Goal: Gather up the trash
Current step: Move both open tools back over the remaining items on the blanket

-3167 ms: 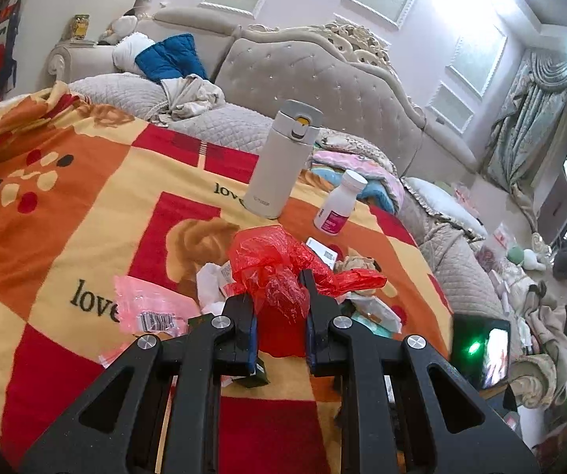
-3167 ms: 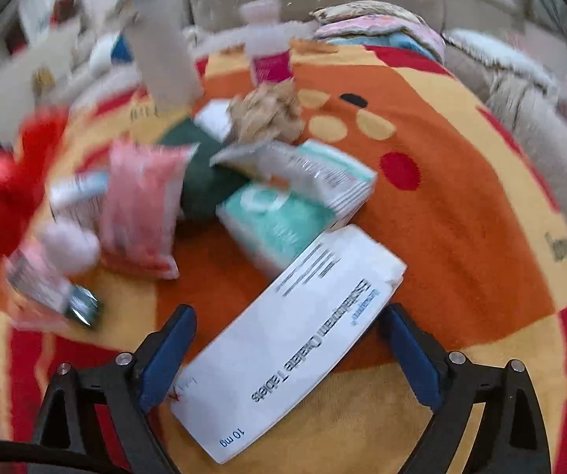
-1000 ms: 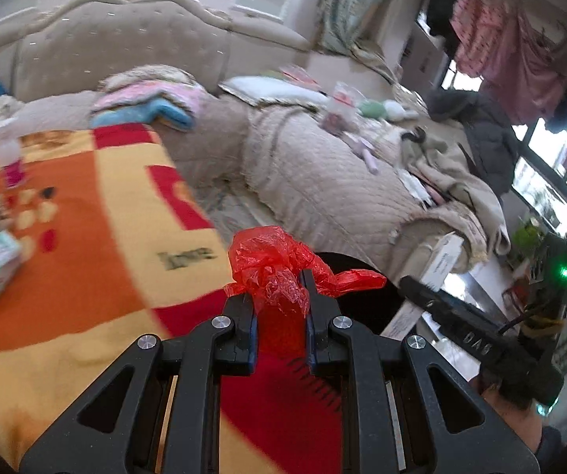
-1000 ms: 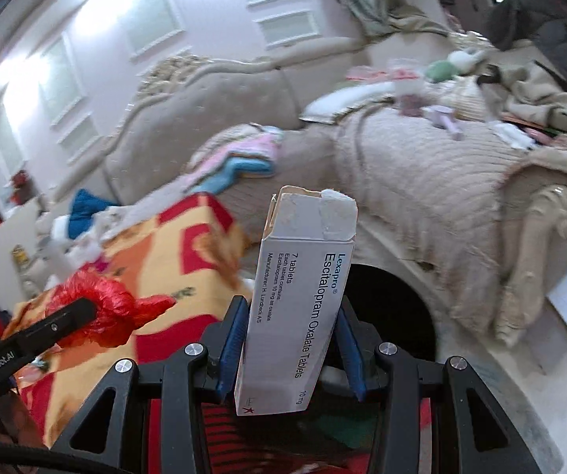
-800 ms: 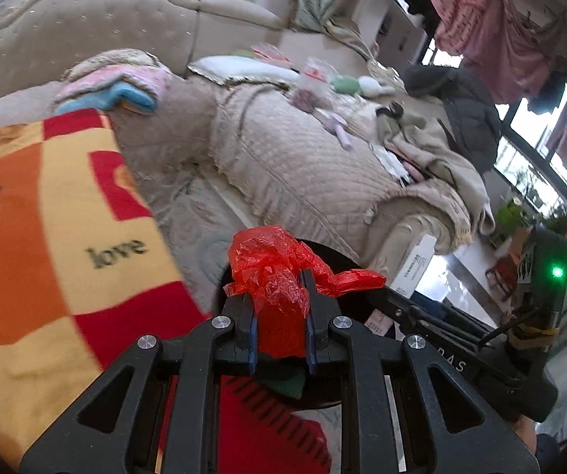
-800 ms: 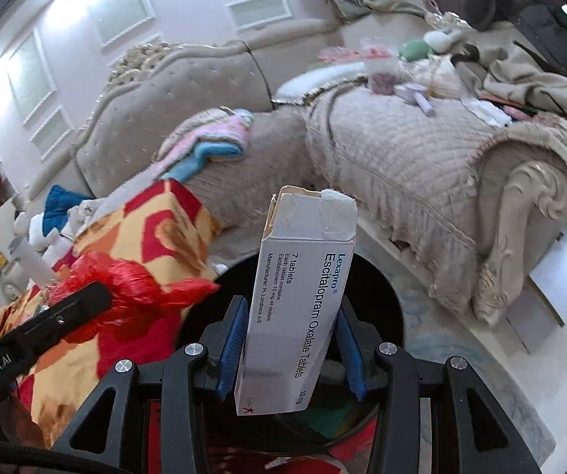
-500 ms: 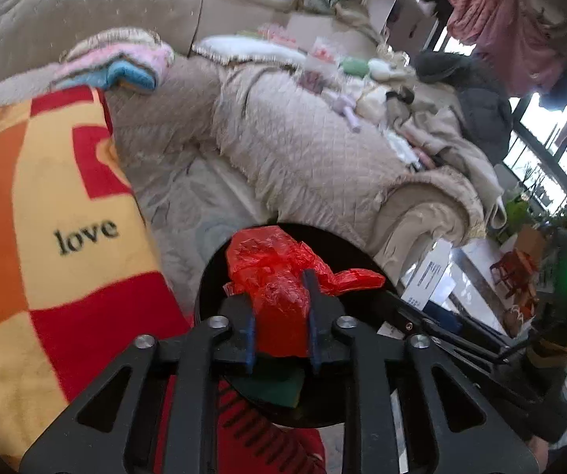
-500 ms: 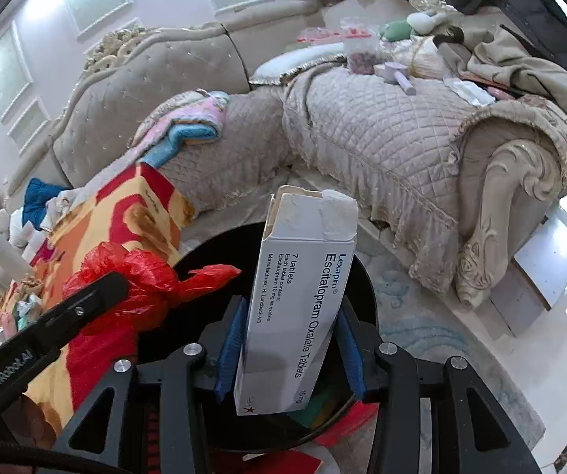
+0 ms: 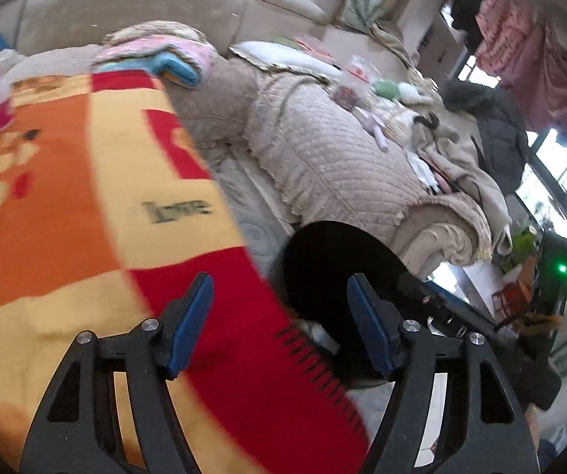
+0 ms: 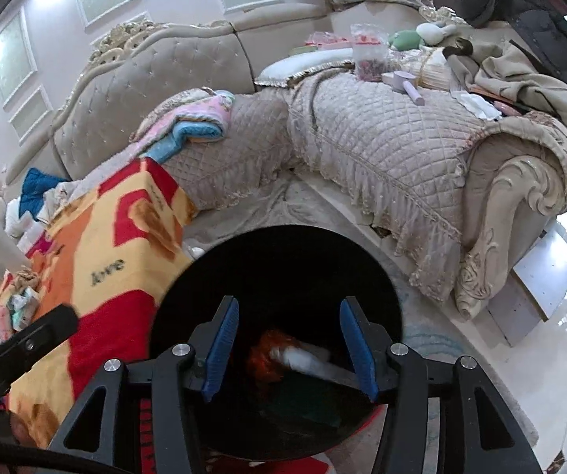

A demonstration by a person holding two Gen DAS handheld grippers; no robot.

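Hovering spread and empty over the black bin [image 10: 283, 260], right hand-held gripper [image 10: 289, 349], white box and red bag [image 10: 271, 355] both dropped inside since a second ago. Left hand-held gripper [image 9: 279, 322] likewise apart, nothing held, swung off beside the bin rim above the blanket [image 9: 86, 197] edge. Two pieces collected; more litter [image 10: 15, 308] back on the blanket. Sofa [image 10: 382, 150] close behind, floor open rightward.
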